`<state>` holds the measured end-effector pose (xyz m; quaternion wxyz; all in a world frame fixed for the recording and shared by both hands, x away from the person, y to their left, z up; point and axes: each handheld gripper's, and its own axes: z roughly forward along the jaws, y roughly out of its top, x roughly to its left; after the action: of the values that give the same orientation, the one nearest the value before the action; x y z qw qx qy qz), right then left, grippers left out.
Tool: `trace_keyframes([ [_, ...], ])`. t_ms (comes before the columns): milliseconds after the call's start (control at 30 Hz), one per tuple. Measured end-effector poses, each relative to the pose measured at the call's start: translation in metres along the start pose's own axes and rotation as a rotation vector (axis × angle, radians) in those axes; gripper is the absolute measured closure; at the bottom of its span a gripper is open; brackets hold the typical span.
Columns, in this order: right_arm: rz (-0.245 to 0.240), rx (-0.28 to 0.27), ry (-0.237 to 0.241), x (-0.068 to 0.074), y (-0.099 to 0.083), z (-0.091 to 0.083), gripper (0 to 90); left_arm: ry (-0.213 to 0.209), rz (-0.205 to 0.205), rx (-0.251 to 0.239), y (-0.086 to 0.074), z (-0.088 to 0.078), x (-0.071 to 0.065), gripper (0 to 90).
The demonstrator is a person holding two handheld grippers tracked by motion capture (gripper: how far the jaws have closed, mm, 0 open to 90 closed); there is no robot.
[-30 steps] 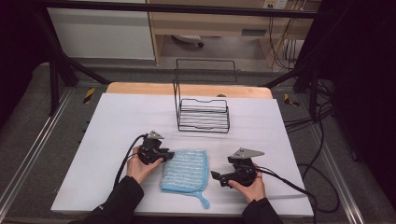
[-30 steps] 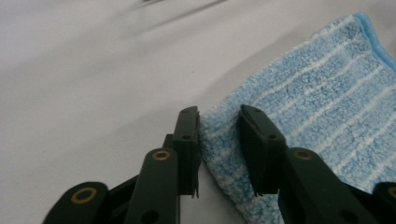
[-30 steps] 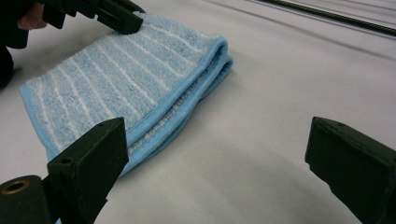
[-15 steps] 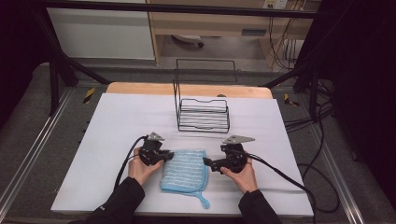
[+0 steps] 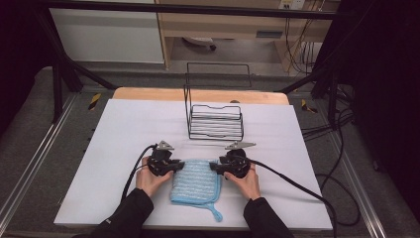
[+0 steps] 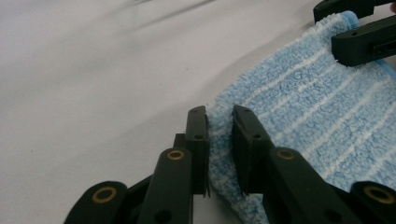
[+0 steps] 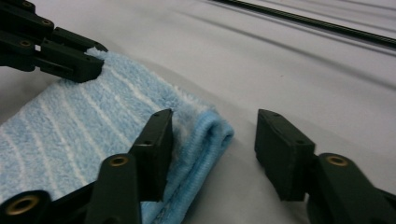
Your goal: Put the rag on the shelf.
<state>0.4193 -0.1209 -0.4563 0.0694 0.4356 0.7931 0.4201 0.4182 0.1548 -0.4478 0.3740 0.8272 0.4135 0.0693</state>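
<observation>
Left gripper [image 6: 219,119] pinches the blue cloth [image 5: 197,181] (nine o'clock corner); right gripper [image 7: 212,128] gapes around its three o'clock corner.

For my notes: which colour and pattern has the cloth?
Light blue cloth with thin white stripes; clearest in left gripper view.

There is one soft blue cloth with white stripes [image 5: 196,182]. It has one little loop [image 5: 216,214] at its corner. There is one black wire rack [image 5: 215,120]. There are two black grippers, the left gripper [image 5: 176,166] and the right gripper [image 5: 214,166]. Each has two jaws. Two hands hold them, the left hand [image 5: 151,179] and the right hand [image 5: 245,181]. There is one big white table [image 5: 124,129].
</observation>
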Motion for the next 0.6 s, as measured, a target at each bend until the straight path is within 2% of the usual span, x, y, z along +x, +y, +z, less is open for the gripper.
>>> trace_keyframes([
  [133,0.017,0.017,0.037,0.0007,-0.0001,-0.0001,59.7,0.001,0.009,0.003,0.0000,-0.0003,0.0000,76.8],
  [300,0.044,0.031,0.051,0.0011,-0.0001,-0.0003,63.8,0.000,0.008,0.003,-0.0001,-0.0003,0.0001,76.7],
  [600,0.097,0.037,0.087,0.0020,-0.0004,0.0008,77.3,-0.007,-0.005,-0.005,0.0001,-0.0006,0.0000,79.1],
])
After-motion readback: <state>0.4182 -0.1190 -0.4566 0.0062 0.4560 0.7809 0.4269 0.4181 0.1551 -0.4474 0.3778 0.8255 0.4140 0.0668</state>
